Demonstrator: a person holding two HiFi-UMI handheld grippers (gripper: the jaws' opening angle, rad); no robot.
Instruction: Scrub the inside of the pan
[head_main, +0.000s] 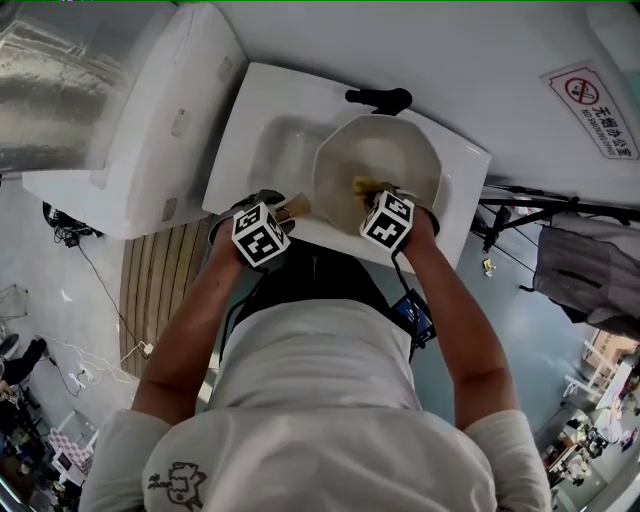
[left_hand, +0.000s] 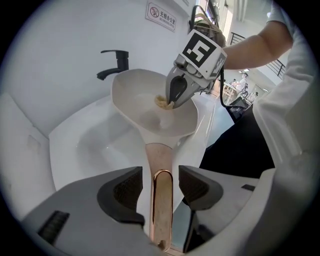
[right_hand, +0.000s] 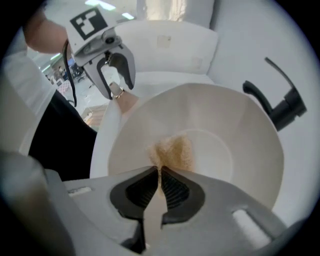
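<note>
A white pan (head_main: 378, 160) rests tilted over a white sink (head_main: 270, 150), its copper-toned handle (left_hand: 161, 200) pointing towards me. My left gripper (head_main: 283, 212) straddles that handle; in the left gripper view the jaws stand wide, with a gap on each side of the handle, so the gripper (left_hand: 161, 182) is open. My right gripper (head_main: 372, 195) reaches down into the pan and is shut on a tan scrub pad (right_hand: 172, 150), which hangs just over the pan's floor (right_hand: 200, 140). The right gripper view also shows the left gripper (right_hand: 116, 90) at the handle's end.
A black faucet (head_main: 380, 98) stands behind the pan at the back of the sink. A large white unit (head_main: 160, 120) adjoins the sink on the left. A wooden slatted mat (head_main: 160, 270) lies on the floor below, and a sign (head_main: 595, 110) hangs on the wall at right.
</note>
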